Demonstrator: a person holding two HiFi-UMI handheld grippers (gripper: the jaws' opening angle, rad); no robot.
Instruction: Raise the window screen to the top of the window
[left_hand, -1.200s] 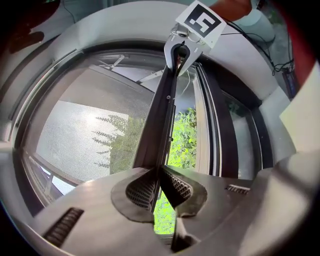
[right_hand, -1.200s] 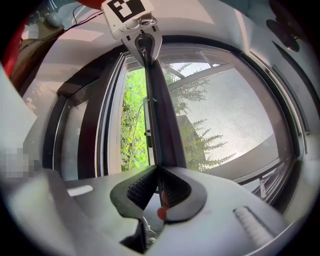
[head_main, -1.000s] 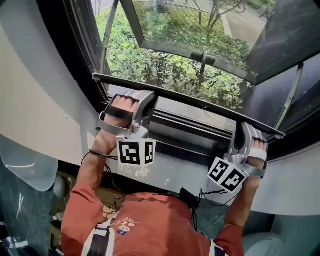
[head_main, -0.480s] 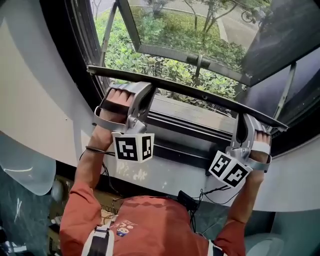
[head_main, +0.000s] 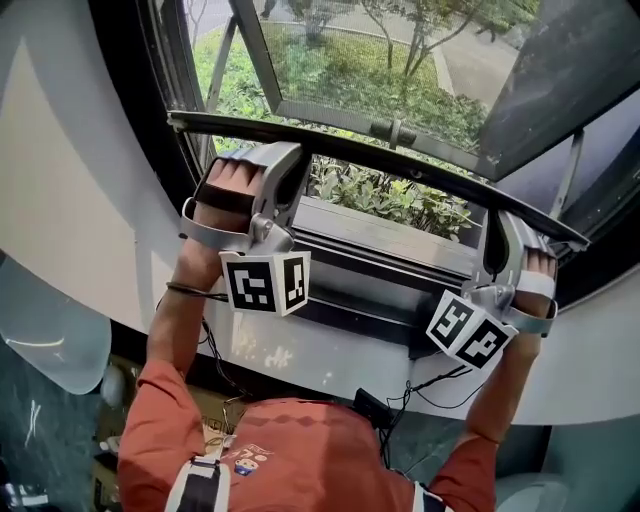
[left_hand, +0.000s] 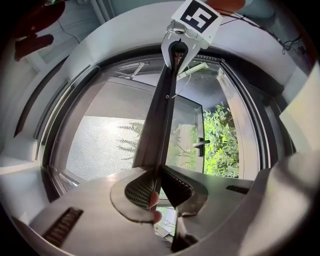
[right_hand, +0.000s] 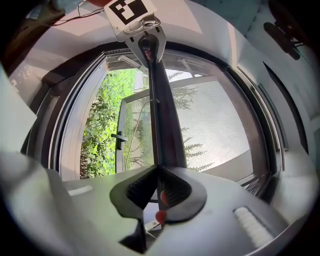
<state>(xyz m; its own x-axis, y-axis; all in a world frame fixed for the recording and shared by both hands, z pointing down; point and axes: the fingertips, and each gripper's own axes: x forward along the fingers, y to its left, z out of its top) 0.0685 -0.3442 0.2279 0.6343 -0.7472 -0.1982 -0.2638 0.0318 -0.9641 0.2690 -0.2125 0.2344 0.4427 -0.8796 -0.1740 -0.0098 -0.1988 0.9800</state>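
Note:
The window screen's dark bottom bar (head_main: 400, 160) runs across the window opening, tilted down to the right. My left gripper (head_main: 285, 160) grips it near its left end; its jaws are opening slightly, with the bar still pinched between the pads. At the bar's right end, my right gripper (head_main: 497, 222) is shut on it. In the left gripper view the bar (left_hand: 162, 110) runs from my jaws (left_hand: 157, 187) up to the right gripper's marker cube (left_hand: 192, 17). The right gripper view shows the bar (right_hand: 162, 115) between the pads (right_hand: 157, 187). The screen mesh (left_hand: 105, 140) (right_hand: 215, 120) hangs from the bar.
Below the bar lies the dark window track and sill (head_main: 380, 250). A white curved wall (head_main: 70, 200) surrounds the opening. The outer glass pane stands swung outward with its handle (head_main: 395, 130); bushes (head_main: 390, 200) grow outside. Cables (head_main: 430, 385) hang under the sill.
Both grippers have risen with the bar held between them. The gap between the bar and the sill has widened, and more of the bushes shows beneath it.

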